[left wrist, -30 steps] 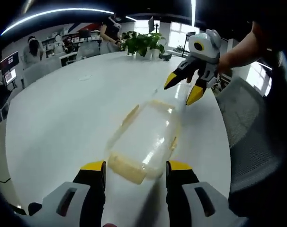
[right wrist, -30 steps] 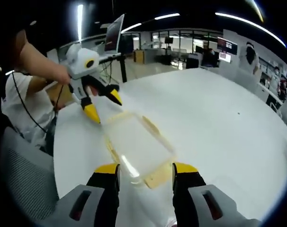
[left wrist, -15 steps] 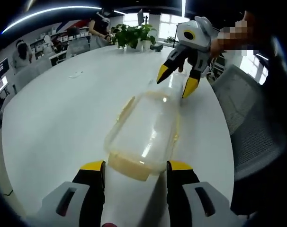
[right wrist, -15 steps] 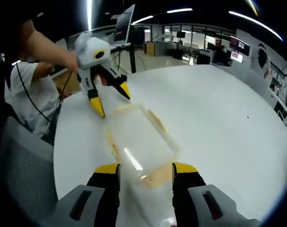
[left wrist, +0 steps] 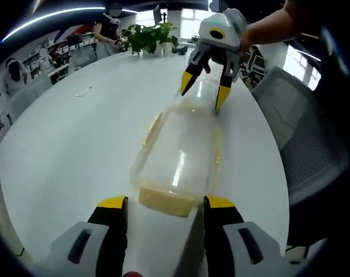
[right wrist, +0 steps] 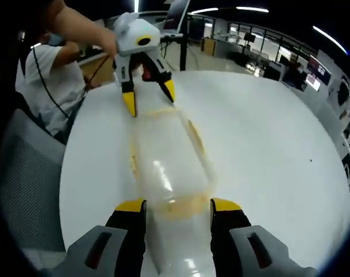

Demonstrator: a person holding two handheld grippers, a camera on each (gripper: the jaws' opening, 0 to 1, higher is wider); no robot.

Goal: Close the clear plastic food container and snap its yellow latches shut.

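No writing is showing clearly enough to read in either view: nothing legible is appearing on the container (left wrist: 178, 156), on the grippers, or on the tabletop (left wrist: 77, 144), and the screens and wall panels far beyond the table's edge are blurring out.

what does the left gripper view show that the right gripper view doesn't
Left gripper view alone: green potted plants at the round white table's far edge, a grey mesh chair beside it, and the right gripper open at the far end of the clear plastic food container.

Right gripper view alone: a person's white shirt, a dark monitor, and the left gripper open at the container's other end.

Both: the container lying lengthwise on the table with yellow latches along its edges, and open yellow-tipped jaws.
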